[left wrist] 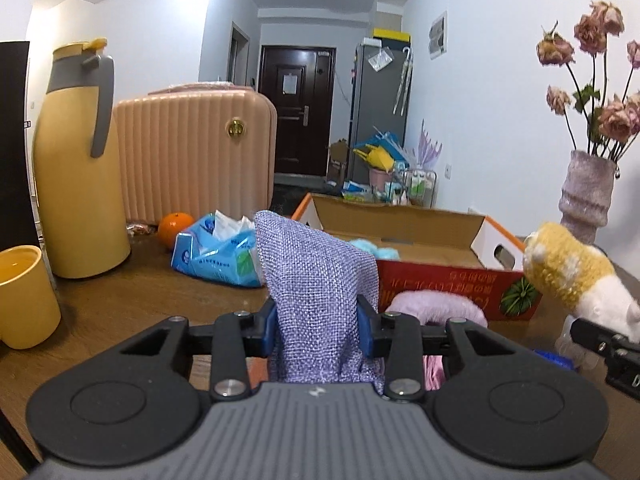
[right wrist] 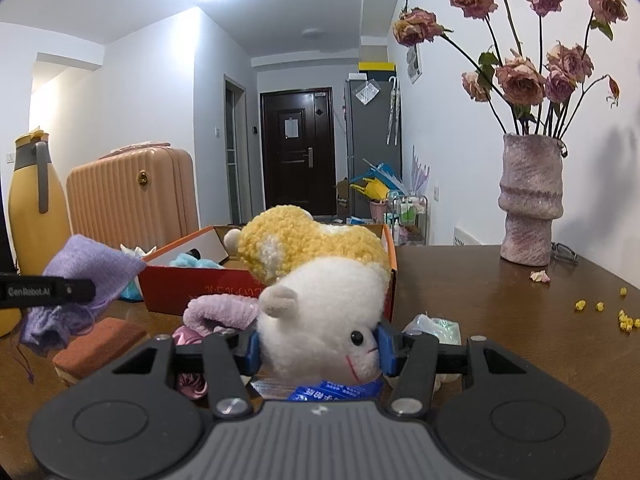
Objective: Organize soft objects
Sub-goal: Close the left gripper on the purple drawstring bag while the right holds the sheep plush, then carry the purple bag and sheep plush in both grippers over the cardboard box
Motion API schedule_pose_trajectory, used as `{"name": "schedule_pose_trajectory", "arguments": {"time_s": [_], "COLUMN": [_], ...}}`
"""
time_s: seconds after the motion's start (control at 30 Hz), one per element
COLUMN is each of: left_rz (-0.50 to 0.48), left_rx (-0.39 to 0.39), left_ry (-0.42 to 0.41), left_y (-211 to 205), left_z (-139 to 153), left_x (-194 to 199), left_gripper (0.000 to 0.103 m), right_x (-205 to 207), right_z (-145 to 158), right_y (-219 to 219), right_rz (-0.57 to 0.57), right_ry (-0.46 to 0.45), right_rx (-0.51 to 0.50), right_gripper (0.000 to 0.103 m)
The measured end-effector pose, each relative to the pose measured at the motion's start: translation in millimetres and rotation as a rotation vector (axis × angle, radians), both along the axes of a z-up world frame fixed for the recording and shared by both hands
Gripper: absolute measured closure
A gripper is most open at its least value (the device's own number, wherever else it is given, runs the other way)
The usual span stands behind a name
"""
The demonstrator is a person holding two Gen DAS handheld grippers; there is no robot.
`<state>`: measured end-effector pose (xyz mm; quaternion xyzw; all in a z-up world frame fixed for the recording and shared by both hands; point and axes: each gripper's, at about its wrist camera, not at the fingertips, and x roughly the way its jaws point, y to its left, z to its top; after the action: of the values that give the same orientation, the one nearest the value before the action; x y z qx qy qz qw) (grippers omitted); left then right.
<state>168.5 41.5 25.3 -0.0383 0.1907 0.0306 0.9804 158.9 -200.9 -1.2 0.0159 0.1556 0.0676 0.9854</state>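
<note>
My left gripper (left wrist: 319, 330) is shut on a lilac woven cloth pouch (left wrist: 316, 276), which stands up between the blue pads, lifted off the table. From the right wrist view the same pouch (right wrist: 86, 268) hangs at the left. My right gripper (right wrist: 319, 350) is shut on a yellow-and-white plush toy (right wrist: 320, 292), gripped at its white head. That plush (left wrist: 568, 276) shows at the right of the left wrist view. An open red cardboard box (left wrist: 440, 280) with something soft and light blue (left wrist: 378, 250) inside sits just beyond both. A pink fluffy item (left wrist: 436, 306) lies before the box.
A yellow thermos jug (left wrist: 76, 168), yellow cup (left wrist: 24, 296), pink case (left wrist: 196, 156), orange (left wrist: 174, 228) and blue tissue pack (left wrist: 218, 254) stand at the left. A vase of dried roses (right wrist: 528, 204), glasses and yellow crumbs (right wrist: 624, 318) are at the right. A brown sponge block (right wrist: 98, 346) lies near left.
</note>
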Motion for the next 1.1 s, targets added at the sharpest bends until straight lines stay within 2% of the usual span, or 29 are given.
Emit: {"name": "schedule_pose_trajectory", "arguments": {"time_s": [0.57, 1.1], "left_rz": [0.027, 0.042], "left_rx": [-0.046, -0.084], "left_ry": [-0.087, -0.119], "left_y": [-10, -13], "left_z": [19, 34], "left_x": [-7, 26], "left_gripper": [0.065, 0.065], "right_x": [2, 24], "right_z": [6, 10], "right_y": [25, 45], "right_rz": [-0.038, -0.083], "right_ry": [-0.087, -0.173], "right_rx": [0.027, -0.004], "right_gripper": [0.051, 0.051]}}
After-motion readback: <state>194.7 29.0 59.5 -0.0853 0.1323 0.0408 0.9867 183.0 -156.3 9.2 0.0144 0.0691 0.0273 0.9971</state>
